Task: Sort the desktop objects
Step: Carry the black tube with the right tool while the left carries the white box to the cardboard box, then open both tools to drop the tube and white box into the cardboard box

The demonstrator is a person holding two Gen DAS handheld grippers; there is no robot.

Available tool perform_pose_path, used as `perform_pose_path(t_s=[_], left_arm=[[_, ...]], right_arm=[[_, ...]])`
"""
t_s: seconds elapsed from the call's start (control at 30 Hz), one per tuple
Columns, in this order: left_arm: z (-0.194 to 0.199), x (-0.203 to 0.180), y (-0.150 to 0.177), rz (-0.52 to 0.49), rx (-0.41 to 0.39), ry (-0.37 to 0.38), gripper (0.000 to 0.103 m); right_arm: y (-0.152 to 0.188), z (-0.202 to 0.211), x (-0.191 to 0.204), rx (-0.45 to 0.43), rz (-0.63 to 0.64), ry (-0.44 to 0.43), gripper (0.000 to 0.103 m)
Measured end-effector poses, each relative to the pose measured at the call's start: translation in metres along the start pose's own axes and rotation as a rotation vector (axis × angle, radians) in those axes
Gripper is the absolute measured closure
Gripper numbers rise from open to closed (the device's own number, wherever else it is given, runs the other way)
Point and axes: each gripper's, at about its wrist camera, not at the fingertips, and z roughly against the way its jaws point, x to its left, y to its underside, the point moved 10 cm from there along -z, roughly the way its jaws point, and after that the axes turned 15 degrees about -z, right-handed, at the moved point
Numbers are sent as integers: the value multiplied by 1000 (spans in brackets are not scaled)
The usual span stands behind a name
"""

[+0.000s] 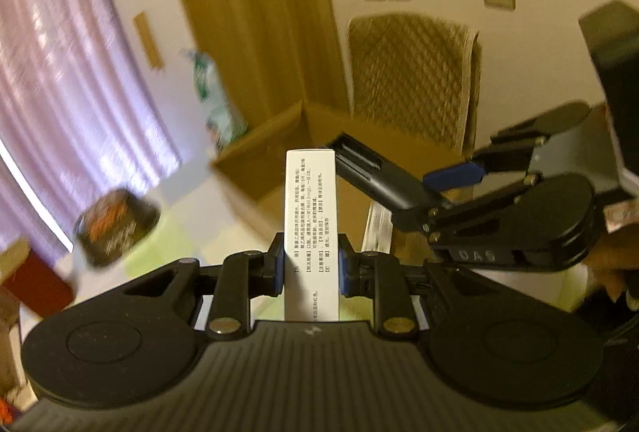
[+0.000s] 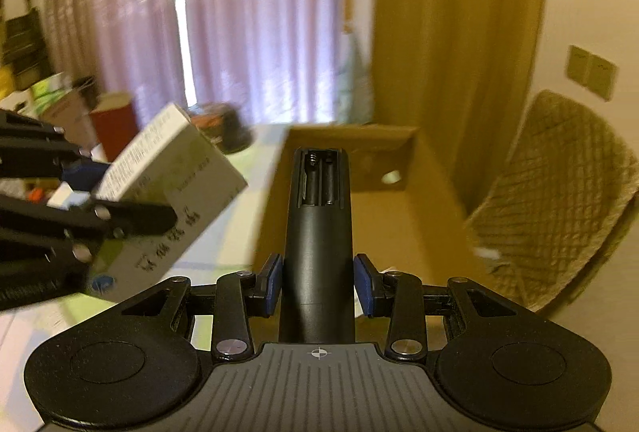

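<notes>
An open brown cardboard box (image 2: 383,192) sits on the table; a quilted tan chair (image 2: 559,200) stands right of it, a dark round tub (image 2: 223,128) to its left.

White printed carton (image 1: 311,232) is up off the table, narrow edge on; black remote (image 2: 317,232), battery bay open and empty, hangs over the cardboard box (image 2: 399,192).

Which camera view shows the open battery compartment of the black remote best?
The right wrist view: the black remote faces the camera, battery slots and spring visible. The left wrist view shows it only obliquely, blurred, held by the right gripper.
</notes>
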Motion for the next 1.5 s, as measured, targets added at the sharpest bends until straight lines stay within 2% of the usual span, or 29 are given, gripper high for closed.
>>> perform_pose_path(t_s=[0.13, 0.2, 0.43, 0.5, 0.53, 0.57, 0.6, 0.83, 1.17, 1.37, 1.5], left_arm=[[-42, 5, -47, 16, -48, 25, 83], [-67, 4, -59, 38, -50, 52, 83], [-145, -8, -47, 85, 36, 96, 83], [-154, -7, -39, 96, 50, 93, 82], [-158, -7, -35, 102, 57, 90, 80], [-161, -6, -32, 106, 63, 87, 73], [-160, -3, -29, 107, 60, 82, 68], [-134, 26, -12, 128, 34, 28, 66], [-104, 42, 35, 174, 79, 1, 65], [-77, 48, 64, 213, 86, -20, 60], [-48, 55, 99, 235, 118, -60, 58]], right_arm=[[-27, -19, -35, -6, -29, 41, 66], [-33, -32, -49, 8, -48, 53, 66], [-31, -71, -75, 81, -101, 78, 66], [-25, -78, -79, 99, -111, 80, 66], [-23, -81, -78, 105, -111, 82, 66], [-21, -84, -78, 108, -104, 84, 66], [-19, -87, -79, 110, -97, 86, 66], [-7, -97, -70, 133, -78, 83, 66], [-5, -122, -57, 140, -72, 58, 66], [-16, -108, -57, 91, -94, 57, 66], [-24, -80, -36, 26, -77, 7, 66]])
